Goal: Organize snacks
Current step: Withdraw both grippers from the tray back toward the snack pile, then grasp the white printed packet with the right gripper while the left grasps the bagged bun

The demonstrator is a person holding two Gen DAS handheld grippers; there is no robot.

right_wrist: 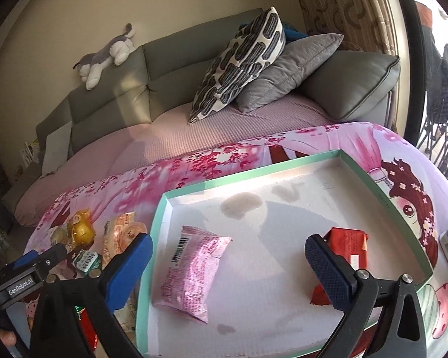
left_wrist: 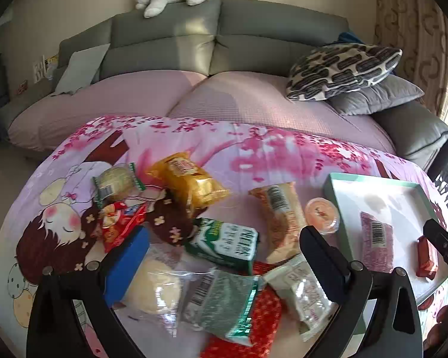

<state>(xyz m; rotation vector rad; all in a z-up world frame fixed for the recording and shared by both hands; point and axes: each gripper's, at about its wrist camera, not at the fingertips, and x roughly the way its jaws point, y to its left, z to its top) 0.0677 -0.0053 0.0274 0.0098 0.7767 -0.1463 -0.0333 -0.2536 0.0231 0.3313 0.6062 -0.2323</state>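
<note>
Sorting looks partly done: most snacks lie loose on the pink cartoon cloth covering the surface, and only two sit in the tray [right_wrist: 385,192].

Landmark = tray, a shallow white box with a mint-green rim.

Far left of the tray: a green-edged round cake packet [left_wrist: 118,183], a red wrapper [left_wrist: 119,223] below it, then a gold foil bag [left_wrist: 191,183]. Closer to the tray: a green-and-white milk carton [left_wrist: 227,243], a long beige packet [left_wrist: 282,220] showing its barcode, and an orange jelly cup [left_wrist: 322,214] just beside the tray's left rim. The pile near the camera holds a pale bun in clear wrap [left_wrist: 155,283], a green packet [left_wrist: 224,298] and a clear-wrapped biscuit [left_wrist: 301,294], overlapping each other.

The left gripper [left_wrist: 221,256] hovers over this pile, jaws spread wide and empty. Judgement: it is lined up for the next pick.

Inside the tray: a pink crinkled packet [right_wrist: 191,268] left of centre, barcode up, lying flat. A red packet [right_wrist: 348,247] lies toward the right rim. They are well apart, likely to leave room for more.

The right gripper [right_wrist: 227,265] is over the tray, jaws released and holding nothing.
</note>
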